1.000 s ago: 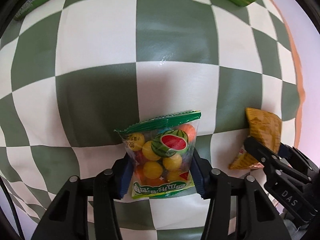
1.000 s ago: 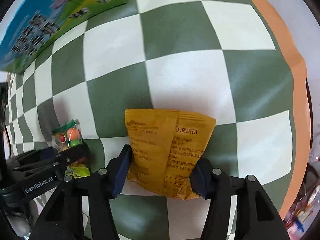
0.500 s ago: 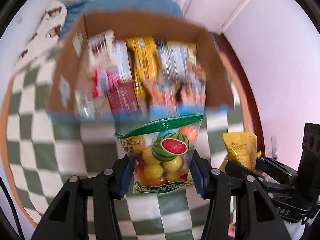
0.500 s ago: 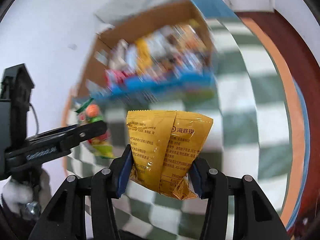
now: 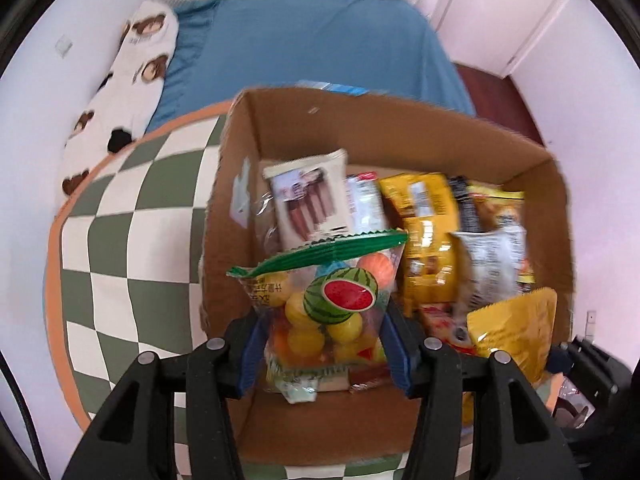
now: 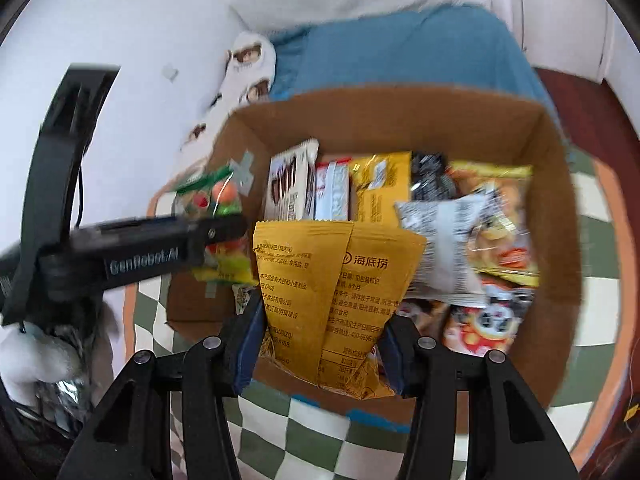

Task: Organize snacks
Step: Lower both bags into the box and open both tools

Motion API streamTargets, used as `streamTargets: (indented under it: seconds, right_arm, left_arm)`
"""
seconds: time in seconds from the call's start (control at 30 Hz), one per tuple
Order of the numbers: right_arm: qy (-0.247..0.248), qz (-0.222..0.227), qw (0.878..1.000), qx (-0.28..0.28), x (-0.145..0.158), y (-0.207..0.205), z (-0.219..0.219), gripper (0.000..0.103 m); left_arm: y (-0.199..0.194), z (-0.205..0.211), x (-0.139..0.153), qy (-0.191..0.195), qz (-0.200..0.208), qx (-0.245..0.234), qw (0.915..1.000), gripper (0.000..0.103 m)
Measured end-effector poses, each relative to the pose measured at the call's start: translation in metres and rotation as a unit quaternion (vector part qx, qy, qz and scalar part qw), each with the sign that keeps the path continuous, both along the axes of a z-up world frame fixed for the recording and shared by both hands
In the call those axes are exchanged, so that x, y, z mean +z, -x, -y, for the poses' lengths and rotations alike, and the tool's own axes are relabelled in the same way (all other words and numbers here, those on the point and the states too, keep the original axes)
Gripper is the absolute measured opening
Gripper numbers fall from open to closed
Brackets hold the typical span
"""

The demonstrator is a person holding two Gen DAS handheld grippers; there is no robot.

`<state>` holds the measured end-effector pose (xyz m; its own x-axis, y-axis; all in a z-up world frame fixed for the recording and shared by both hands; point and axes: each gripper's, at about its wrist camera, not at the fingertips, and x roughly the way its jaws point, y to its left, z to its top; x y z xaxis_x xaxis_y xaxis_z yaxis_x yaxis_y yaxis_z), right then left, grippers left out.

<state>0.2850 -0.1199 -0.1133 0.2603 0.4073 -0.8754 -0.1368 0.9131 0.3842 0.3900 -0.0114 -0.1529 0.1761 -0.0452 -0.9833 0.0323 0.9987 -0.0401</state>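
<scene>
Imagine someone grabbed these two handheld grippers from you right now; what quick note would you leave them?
Left gripper: shut on the fruit candy bag, held over the near left part of the cardboard box.
Right gripper: shut on the yellow snack packet, held over the box's near side.
Done: both snacks are lifted off the checkered tablecloth and brought to the box, which already holds many upright packets.
Left: lower each snack into a free spot, probably along the near side, then open the jaws and back out.

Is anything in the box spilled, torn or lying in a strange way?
Nothing stands out. The packets in the cardboard box stand packed in rows. The fruit candy bag and yellow packet are held intact over it.
</scene>
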Motion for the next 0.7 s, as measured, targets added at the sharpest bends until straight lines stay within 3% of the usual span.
streamTargets:
  seconds: [0.07,0.13,0.2,0.33,0.4,0.7]
  right_arm:
    - [0.031,-0.024,0.999,-0.001,-0.018,-0.004,-0.005,0.069]
    - [0.044,-0.027,0.999,-0.009,-0.027,-0.002,-0.003,0.089]
    - [0.055,-0.026,0.998,-0.015,-0.030,-0.002,0.000,0.097]
    - [0.080,-0.023,0.996,-0.037,-0.029,0.003,0.012,0.100]
    - [0.093,-0.011,0.995,-0.047,-0.024,0.008,0.020,0.100]
    - [0.135,0.039,0.987,-0.075,0.007,0.037,0.046,0.101]
  left_arm:
    - [-0.004,-0.003,-0.010,-0.005,-0.007,0.009,0.9999,0.052]
    - [-0.004,-0.004,-0.014,-0.009,-0.003,0.006,0.9999,0.066]
    - [0.000,-0.006,-0.012,-0.003,0.009,0.011,0.9999,0.074]
    - [0.009,-0.010,-0.005,0.021,0.027,0.021,0.9992,0.096]
    - [0.017,-0.008,0.000,0.023,0.042,0.019,0.9987,0.101]
    - [0.062,0.016,0.033,0.005,0.097,-0.002,0.9953,0.103]
